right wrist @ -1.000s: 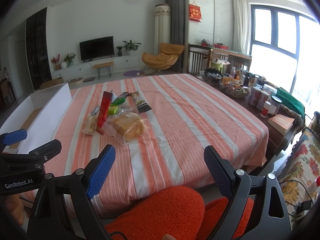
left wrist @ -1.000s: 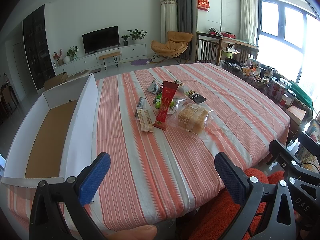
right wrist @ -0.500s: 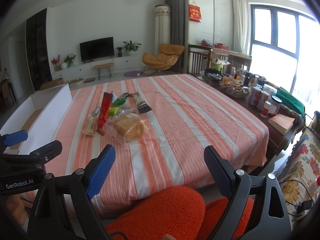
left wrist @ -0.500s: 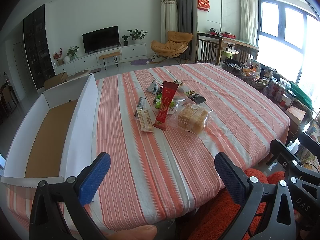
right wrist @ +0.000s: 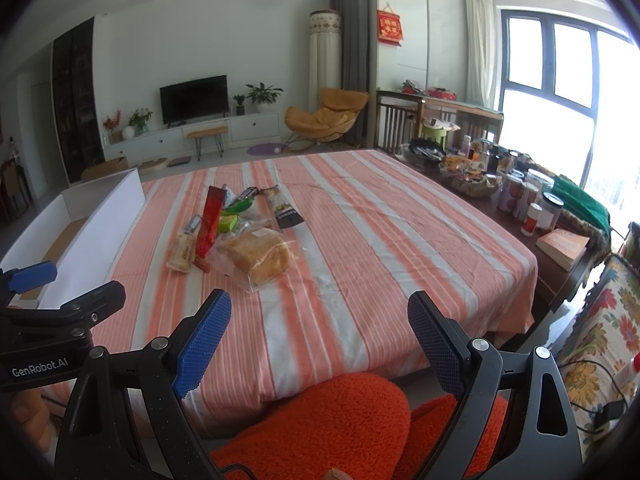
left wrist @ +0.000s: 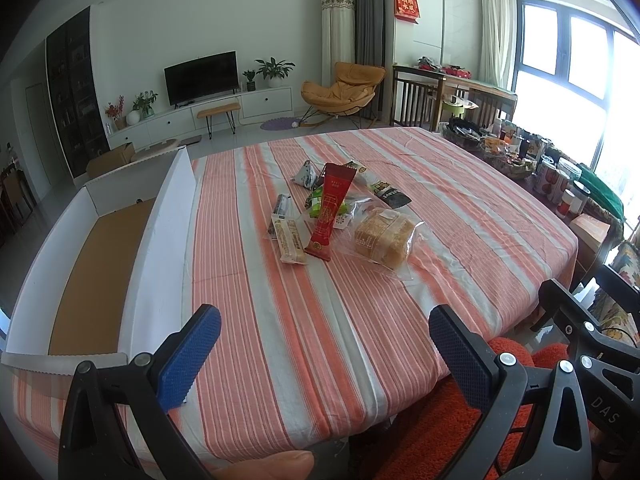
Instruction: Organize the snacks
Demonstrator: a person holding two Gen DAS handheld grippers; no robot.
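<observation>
One book (right wrist: 563,245), right view only

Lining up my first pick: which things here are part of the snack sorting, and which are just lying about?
Job:
bagged bread
red stick pack
wafer pack
dark pouch
white box

Lying about:
jars
book
orange cushion

Bare striped tablecloth (left wrist: 280,340) lies before snack pile (left wrist: 340,216); box (left wrist: 160,240) walls left
</observation>
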